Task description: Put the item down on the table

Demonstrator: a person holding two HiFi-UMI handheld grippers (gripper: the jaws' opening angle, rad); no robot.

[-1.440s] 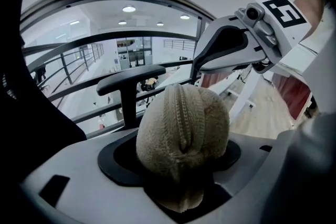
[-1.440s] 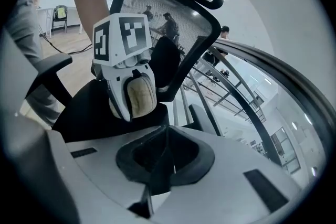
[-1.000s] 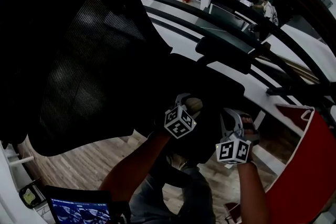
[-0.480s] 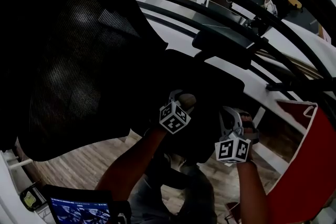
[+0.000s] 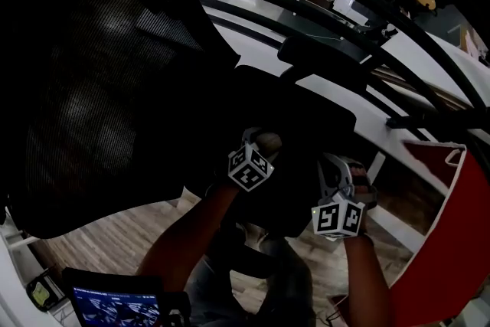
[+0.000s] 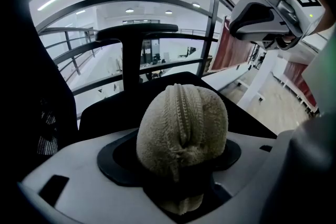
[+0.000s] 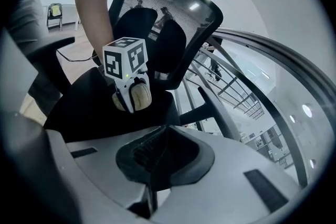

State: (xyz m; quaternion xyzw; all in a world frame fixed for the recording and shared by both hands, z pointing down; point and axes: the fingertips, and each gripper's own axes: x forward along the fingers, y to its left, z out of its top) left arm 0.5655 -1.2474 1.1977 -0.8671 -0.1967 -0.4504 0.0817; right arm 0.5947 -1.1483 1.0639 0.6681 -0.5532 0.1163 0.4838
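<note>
A beige fuzzy zippered pouch (image 6: pixel 181 131) is clamped between the jaws of my left gripper (image 6: pixel 181 168), zip facing the camera. In the head view the left gripper (image 5: pixel 259 148) holds the pouch (image 5: pixel 269 140) over the black seat of an office chair (image 5: pixel 306 119). My right gripper (image 5: pixel 346 174) hovers just to its right, jaws shut with nothing between them. The right gripper view shows its own shut jaws (image 7: pixel 156 150) and, beyond them, the left gripper (image 7: pixel 127 98) with the pouch (image 7: pixel 140 96). The right gripper (image 6: pixel 270 8) also shows at the upper right of the left gripper view.
A black mesh chair back (image 5: pixel 99 73) fills the left of the head view, with an armrest (image 5: pixel 325 57) behind the seat. A white table (image 5: pixel 398 126) runs beyond the chair. A red panel (image 5: pixel 444 241) stands at the right, a lit screen (image 5: pixel 115 309) at bottom left, over wood floor (image 5: pixel 115 241).
The left gripper with the pouch has drifted slightly up and left in the head view. The right gripper has barely moved. The view has shifted a little.
</note>
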